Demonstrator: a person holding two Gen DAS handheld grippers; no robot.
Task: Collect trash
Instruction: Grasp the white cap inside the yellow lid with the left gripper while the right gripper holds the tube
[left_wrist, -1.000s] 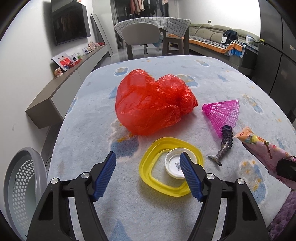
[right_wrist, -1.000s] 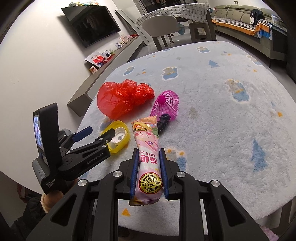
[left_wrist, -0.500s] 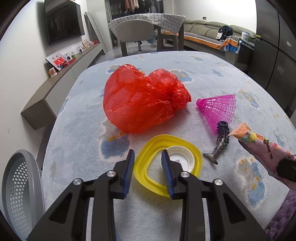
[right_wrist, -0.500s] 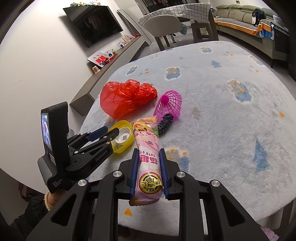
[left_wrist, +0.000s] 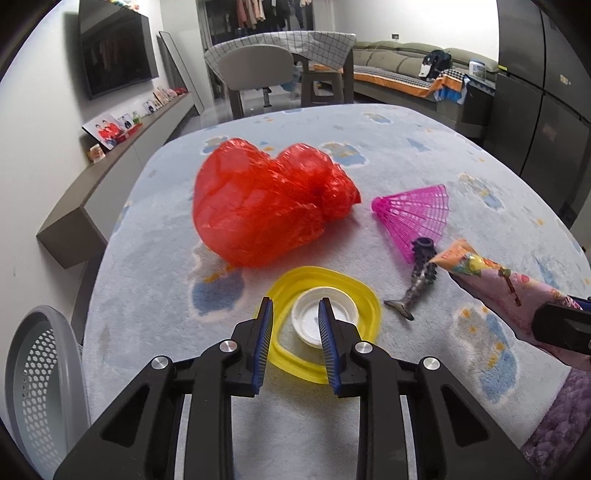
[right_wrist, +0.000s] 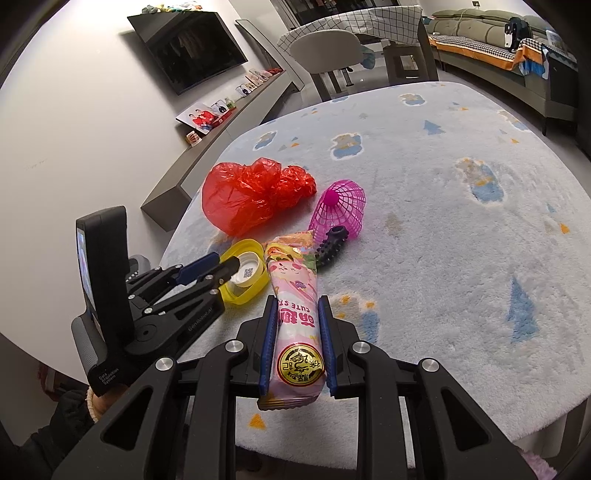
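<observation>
A yellow plastic ring lid lies on the table with a white cap inside it. My left gripper has narrowed around the ring's near left rim, one finger outside it and one inside; I cannot tell whether the pads touch it. My right gripper is shut on a pink snack wrapper and holds it above the table. A crumpled red plastic bag lies behind the ring.
A pink plastic shuttlecock and a small dark spiky toy lie right of the ring. A grey perforated basket stands beside the table's left edge. The table carries a fluffy pale blue cloth.
My left gripper moved forward to the yellow ring and its jaws narrowed from wide open to astride the ring's rim. My right gripper kept the wrapper and barely moved.
</observation>
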